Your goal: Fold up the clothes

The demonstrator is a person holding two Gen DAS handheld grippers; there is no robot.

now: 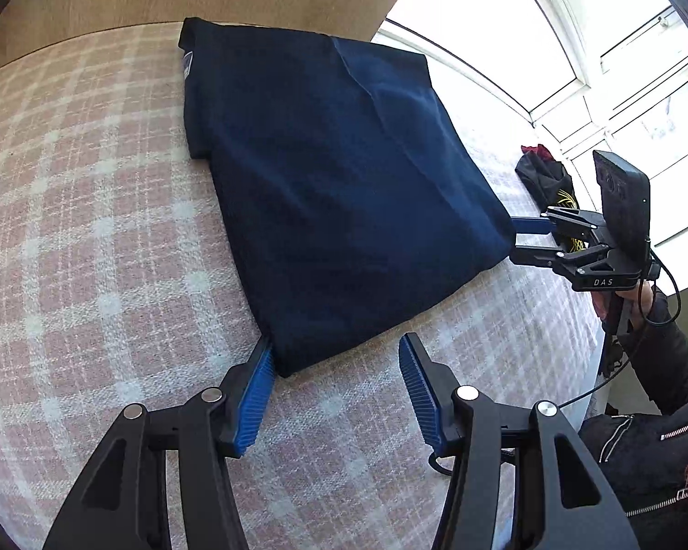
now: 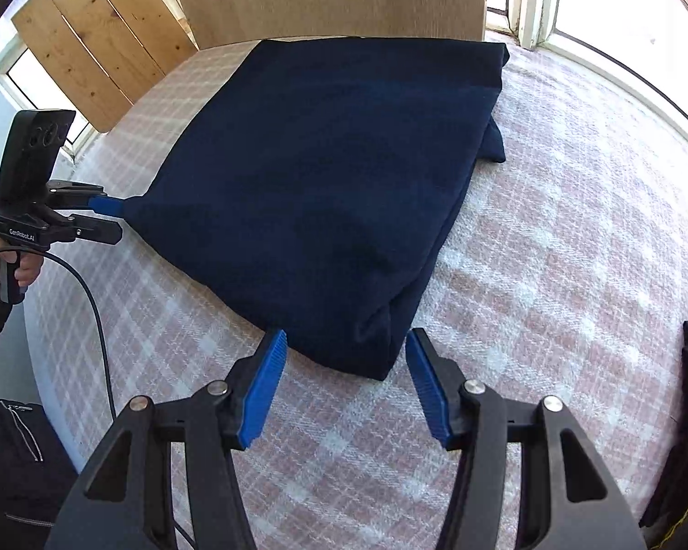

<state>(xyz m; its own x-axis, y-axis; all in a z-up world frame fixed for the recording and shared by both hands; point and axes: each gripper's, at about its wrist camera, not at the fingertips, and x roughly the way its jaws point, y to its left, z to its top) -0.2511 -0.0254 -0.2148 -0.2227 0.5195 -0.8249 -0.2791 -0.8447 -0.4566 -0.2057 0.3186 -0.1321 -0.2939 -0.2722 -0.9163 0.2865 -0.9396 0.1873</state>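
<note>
My pink-and-white checked cloth surface (image 2: 550,238) carries the dark navy folded garment (image 2: 325,183), lying flat as a squarish packet. I have the left gripper (image 1: 337,369) and right gripper (image 2: 346,357) at its two near corners, jaws apart and straddling the fabric, clamping nothing, probably placed to pinch or release.
</note>
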